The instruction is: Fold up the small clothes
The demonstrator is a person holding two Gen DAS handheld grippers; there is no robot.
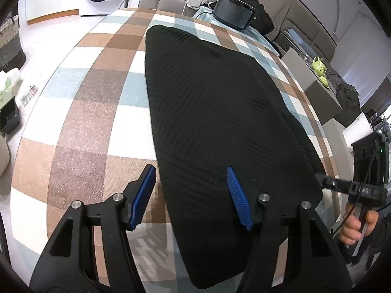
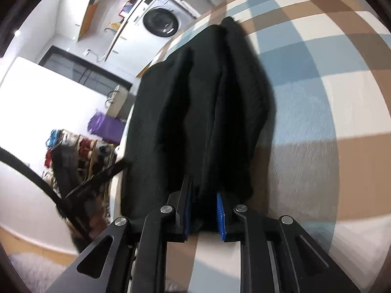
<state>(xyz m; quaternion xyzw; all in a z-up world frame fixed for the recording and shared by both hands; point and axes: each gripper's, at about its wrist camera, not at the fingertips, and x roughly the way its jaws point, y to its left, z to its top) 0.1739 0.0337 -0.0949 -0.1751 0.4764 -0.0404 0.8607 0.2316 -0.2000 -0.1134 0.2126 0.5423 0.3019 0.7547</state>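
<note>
A black ribbed garment (image 1: 220, 97) lies flat and lengthways on a brown, white and blue checked cloth (image 1: 97, 97). My left gripper (image 1: 190, 169) hovers open over its near left edge. One blue pad is over the checked cloth, the other over the garment. At the garment's near right corner is my right gripper (image 1: 320, 178), held by a hand (image 1: 354, 227). In the right wrist view the garment (image 2: 195, 97) runs away in soft folds. Its near hem sits between the narrowly parted pads of the right gripper (image 2: 204, 190), both blue faces showing.
A black case (image 1: 232, 12) and loose clothes lie beyond the cloth's far end. A grey box with a green teapot (image 1: 317, 66) and a paper roll (image 1: 356, 127) stand on the right. A washing machine (image 2: 160, 22), a wicker basket (image 1: 9, 41) and a shoe rack (image 2: 73, 146) stand on the floor.
</note>
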